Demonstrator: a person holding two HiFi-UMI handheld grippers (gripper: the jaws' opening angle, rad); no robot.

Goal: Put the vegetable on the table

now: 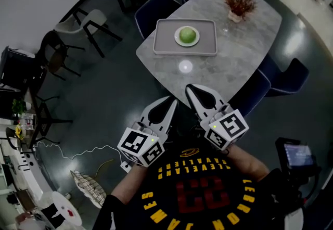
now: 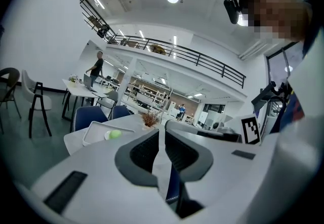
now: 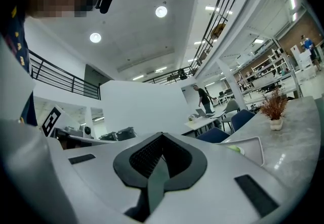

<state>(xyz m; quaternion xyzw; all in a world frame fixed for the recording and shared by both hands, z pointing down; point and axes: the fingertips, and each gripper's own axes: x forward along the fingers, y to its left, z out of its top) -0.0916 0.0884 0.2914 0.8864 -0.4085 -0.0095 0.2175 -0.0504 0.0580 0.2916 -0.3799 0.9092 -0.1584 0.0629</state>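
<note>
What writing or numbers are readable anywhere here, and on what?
"23": red, upside down, on the person's black shirt.
"CLEVELAND", apparently: yellow, upside down, above it.
Lower yellow arc: too warped to read.
Left gripper and right gripper cubes: square patterns, no words.
Device screen: too small.

We see a round, pale green vegetable [image 1: 187, 34] sitting whole on a small white plate [image 1: 178, 40]. The plate rests inside a grey tray [image 1: 164, 41] on the marbled table [image 1: 239, 52], near its far edge.
</note>
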